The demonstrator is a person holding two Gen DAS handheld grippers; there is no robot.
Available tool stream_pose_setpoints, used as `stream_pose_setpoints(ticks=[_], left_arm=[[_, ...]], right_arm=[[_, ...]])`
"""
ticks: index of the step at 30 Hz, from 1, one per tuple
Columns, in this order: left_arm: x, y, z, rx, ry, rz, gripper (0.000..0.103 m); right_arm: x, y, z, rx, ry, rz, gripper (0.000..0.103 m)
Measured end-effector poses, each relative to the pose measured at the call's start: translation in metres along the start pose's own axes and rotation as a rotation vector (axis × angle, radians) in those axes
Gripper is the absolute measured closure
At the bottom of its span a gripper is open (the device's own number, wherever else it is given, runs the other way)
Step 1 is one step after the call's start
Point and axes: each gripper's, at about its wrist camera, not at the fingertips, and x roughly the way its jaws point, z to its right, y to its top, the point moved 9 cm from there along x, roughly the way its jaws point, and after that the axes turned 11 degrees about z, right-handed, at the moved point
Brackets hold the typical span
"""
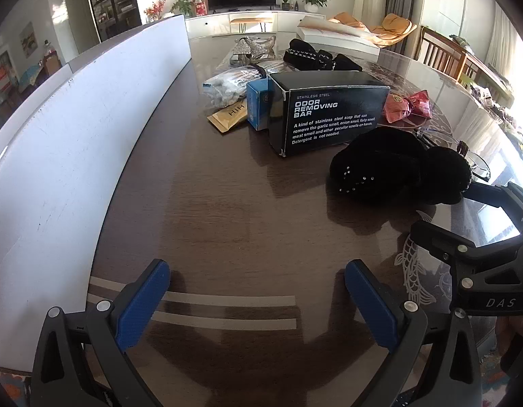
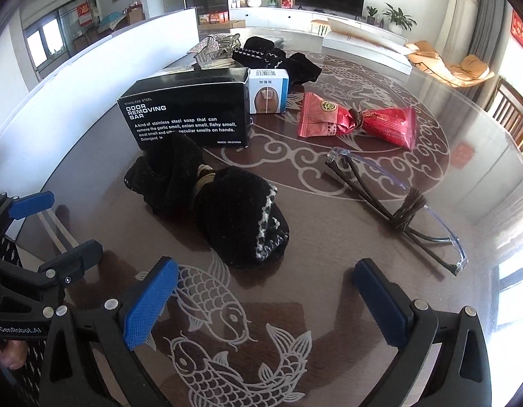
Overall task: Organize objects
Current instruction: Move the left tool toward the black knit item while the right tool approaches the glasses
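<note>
A black "Odor Removing Bar" box (image 1: 329,115) (image 2: 186,112) stands mid-table. In front of it lies a tied bundle of black socks (image 1: 390,166) (image 2: 227,210). Red packets tied together (image 2: 356,122) and tied clear glasses (image 2: 397,203) lie further right. A small blue-and-white box (image 2: 269,91) leans against the black box. My left gripper (image 1: 258,291) is open over bare table, left of the socks. My right gripper (image 2: 264,281) is open too, just short of the socks, with nothing between its blue pads.
A long white panel (image 1: 75,135) walls off the table's left side. At the far end lie more black socks (image 2: 278,59), a silver clip (image 2: 214,47), a plastic bag (image 1: 230,84) and a tan packet (image 1: 227,117). The table top (image 2: 329,305) carries a fish pattern.
</note>
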Motion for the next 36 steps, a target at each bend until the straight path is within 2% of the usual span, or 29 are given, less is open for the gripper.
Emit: stream_pose_setpoints(ticks=[8,25,36], left_arm=[[0.000,0.000,-0.001,-0.016,-0.007,0.003,0.000],[0.000,0.002,-0.002,-0.007,-0.014,0.028,0.000],[0.002,0.004,-0.002,-0.008,-0.012,0.039,0.000]], right_arm=[[0.002,0.004,0.001,0.014,-0.017,0.045,0.000],[0.007,0.008,0.002,0.012,-0.014,0.020,0.000],[0.024,0.024,-0.007,0.001,-0.006,0.031,0.000]])
